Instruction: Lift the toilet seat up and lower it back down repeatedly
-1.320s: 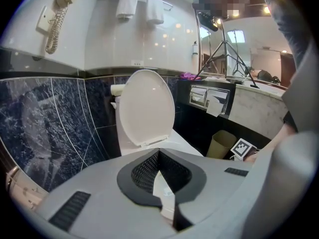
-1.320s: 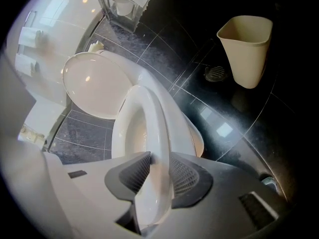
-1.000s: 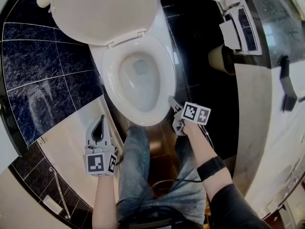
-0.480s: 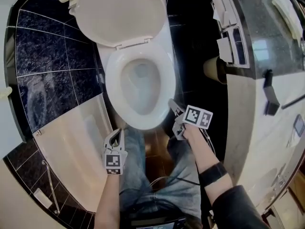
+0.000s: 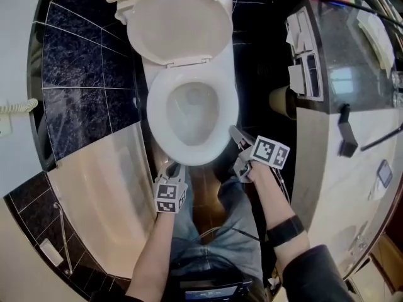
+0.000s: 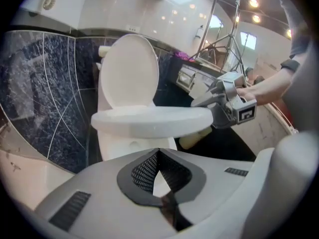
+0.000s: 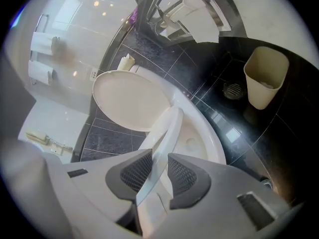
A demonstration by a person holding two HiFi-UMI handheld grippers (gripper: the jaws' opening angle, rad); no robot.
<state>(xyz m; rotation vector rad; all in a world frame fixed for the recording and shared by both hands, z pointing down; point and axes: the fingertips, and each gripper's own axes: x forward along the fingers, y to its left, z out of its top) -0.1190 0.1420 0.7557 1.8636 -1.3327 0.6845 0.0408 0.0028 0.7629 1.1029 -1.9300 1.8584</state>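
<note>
The white toilet (image 5: 189, 115) has its lid (image 5: 179, 21) standing up against the tank. In the left gripper view its seat (image 6: 149, 121) hovers level, a little above the bowl. My right gripper (image 5: 237, 137) is at the seat's front right edge. In the right gripper view the seat rim (image 7: 167, 128) runs between the two pads, and the right gripper (image 7: 159, 164) is shut on it. My left gripper (image 5: 171, 170) hangs just in front of the bowl's front edge, apart from it. Its tips (image 6: 159, 152) meet and hold nothing.
A cream waste bin (image 5: 281, 100) stands on the black tiled floor right of the toilet. Beyond it runs a counter (image 5: 352, 74) with a wall panel (image 5: 305, 61). A pale bathtub (image 5: 107, 187) lies at the left. The person's legs in jeans (image 5: 214, 231) are right before the bowl.
The left gripper has come from the lower left, over the bathtub, in to the toilet's front edge. The right gripper has stayed on the seat's front right edge. The head view has shifted.
</note>
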